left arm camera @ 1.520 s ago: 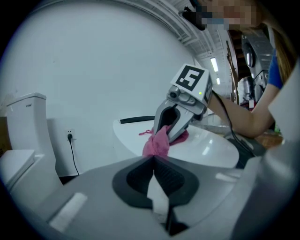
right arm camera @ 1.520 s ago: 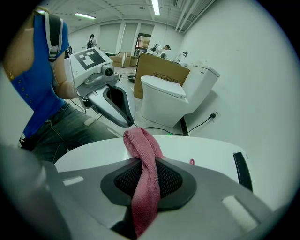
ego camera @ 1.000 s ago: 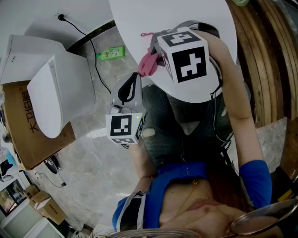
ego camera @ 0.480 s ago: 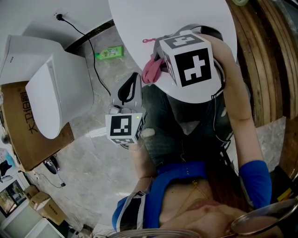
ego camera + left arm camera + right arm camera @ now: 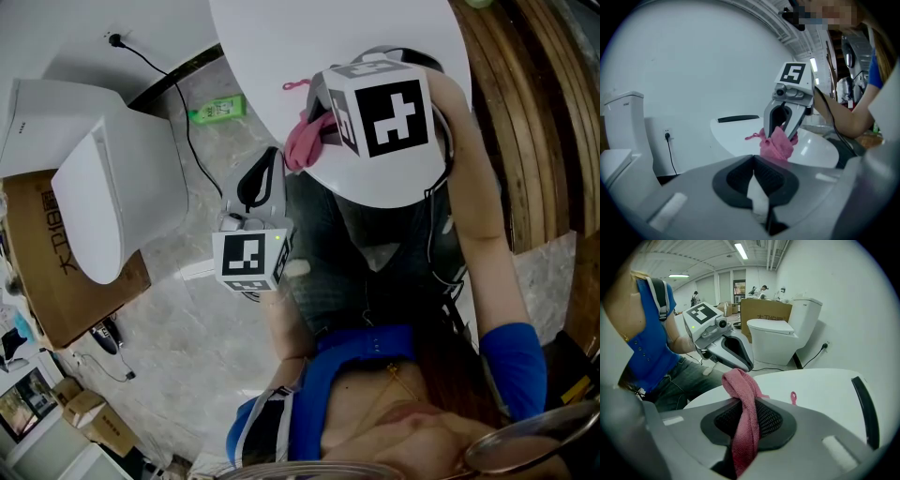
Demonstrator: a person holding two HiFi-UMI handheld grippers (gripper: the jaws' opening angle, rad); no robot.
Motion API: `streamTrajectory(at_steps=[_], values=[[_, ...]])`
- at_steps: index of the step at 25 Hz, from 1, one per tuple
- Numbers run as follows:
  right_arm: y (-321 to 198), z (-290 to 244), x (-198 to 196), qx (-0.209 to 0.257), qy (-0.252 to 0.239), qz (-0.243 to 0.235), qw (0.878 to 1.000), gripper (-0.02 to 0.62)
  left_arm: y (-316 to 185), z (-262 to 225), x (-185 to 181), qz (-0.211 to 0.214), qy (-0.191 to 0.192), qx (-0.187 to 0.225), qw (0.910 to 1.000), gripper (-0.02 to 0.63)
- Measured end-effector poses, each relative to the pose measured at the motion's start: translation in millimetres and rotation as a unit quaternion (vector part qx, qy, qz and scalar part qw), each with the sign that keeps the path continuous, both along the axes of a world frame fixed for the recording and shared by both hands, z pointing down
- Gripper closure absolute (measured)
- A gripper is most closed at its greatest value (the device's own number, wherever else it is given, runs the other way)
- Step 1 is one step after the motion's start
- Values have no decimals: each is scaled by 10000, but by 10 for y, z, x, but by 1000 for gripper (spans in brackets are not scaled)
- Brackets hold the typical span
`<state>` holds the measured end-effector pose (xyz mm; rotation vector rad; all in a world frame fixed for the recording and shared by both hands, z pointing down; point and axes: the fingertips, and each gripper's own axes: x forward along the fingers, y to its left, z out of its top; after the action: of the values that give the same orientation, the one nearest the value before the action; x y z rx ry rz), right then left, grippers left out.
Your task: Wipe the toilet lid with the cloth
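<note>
white wall [image 5: 693, 56], grey marbled floor [image 5: 187, 347], a cardboard box [image 5: 47, 291], strip lights [image 5: 741, 250] overhead

White round desk [image 5: 281, 37] up top, a dark strip [image 5: 865, 408] near its edge. Down on the marbled floor [image 5: 187, 328]: a toilet [image 5: 103, 187], a cardboard box [image 5: 56, 272] just beside it, a green bottle [image 5: 217, 110], a black cable [image 5: 183, 103].

Large dark printed characters run down the side of the brown cardboard box [image 5: 37, 281] beside the toilet [image 5: 122, 187] — too skewed to read reliably. A green bottle [image 5: 217, 110] on the floor carries a label — its print is too small to read.
</note>
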<state>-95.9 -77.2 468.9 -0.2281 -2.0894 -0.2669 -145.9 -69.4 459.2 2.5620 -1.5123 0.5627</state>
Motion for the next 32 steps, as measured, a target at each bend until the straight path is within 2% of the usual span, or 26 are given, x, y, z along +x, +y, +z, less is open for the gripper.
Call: streamTrajectory(at_steps=[9, 14, 32], values=[[-38, -16, 241, -1, 367, 269, 9990, 517, 8, -17, 67, 62, -44, 8, 10000, 604], [-67, 25, 476, -93, 736, 535, 9958, 517, -7, -22, 110, 91, -79, 7, 9999, 604], [-138, 41, 1014, -212, 951, 1187, 9881, 517, -27, -14, 360, 296, -122, 6, 9995, 604]])
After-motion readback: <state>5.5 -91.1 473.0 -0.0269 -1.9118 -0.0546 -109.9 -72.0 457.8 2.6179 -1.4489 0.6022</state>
